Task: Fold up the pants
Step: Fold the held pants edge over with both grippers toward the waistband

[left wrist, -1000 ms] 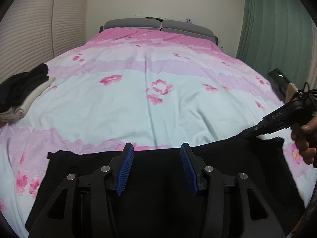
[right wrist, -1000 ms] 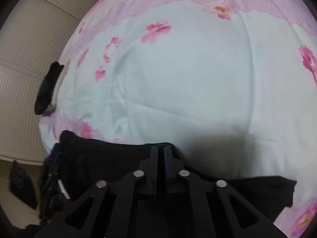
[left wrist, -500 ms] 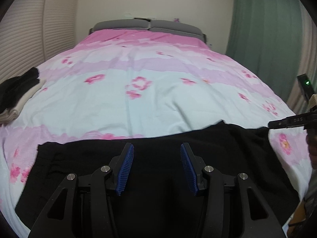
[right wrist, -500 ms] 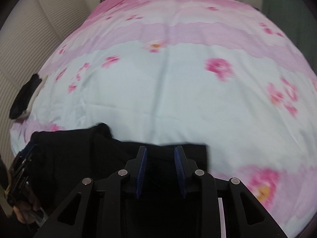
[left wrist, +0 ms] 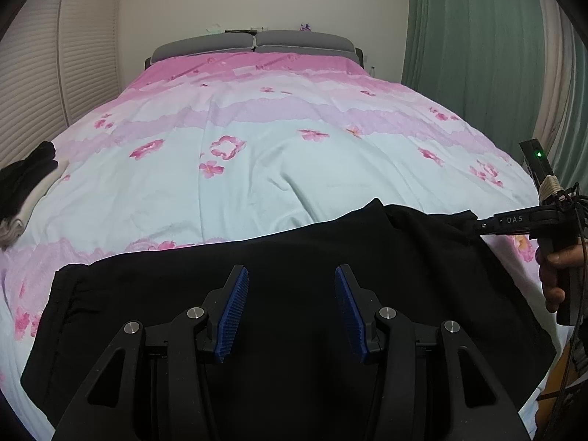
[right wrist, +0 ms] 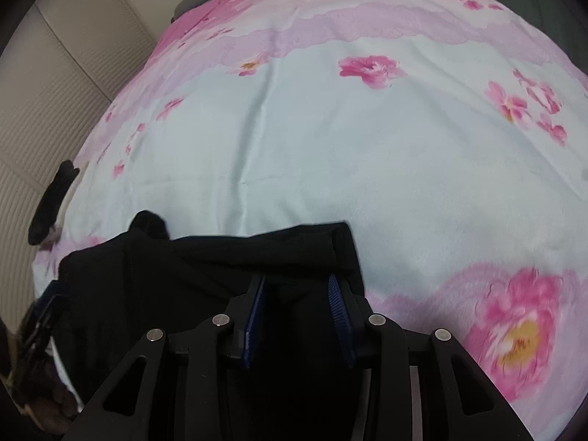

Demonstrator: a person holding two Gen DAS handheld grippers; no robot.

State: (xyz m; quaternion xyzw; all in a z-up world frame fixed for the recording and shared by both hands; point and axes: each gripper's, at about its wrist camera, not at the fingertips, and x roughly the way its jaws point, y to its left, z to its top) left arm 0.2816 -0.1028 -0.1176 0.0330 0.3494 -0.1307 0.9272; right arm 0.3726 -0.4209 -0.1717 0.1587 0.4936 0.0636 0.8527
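One clothes pile (left wrist: pixel 22 187) (bedspread's (left wrist: pixel 294 154) edge)

We're in a home bedroom here. A wide bed (left wrist: pixel 257 169) fills the view, spread with a pale cover printed in pink bands and flowers, and a grey padded headboard (left wrist: pixel 253 42) sits against the plain far wall. On the left, louvred wardrobe doors (left wrist: pixel 33 84) run alongside the bed; on the right hangs a green curtain (left wrist: pixel 466 44). A small stack of folded clothes (left wrist: pixel 22 187) rests at the bed's left edge.
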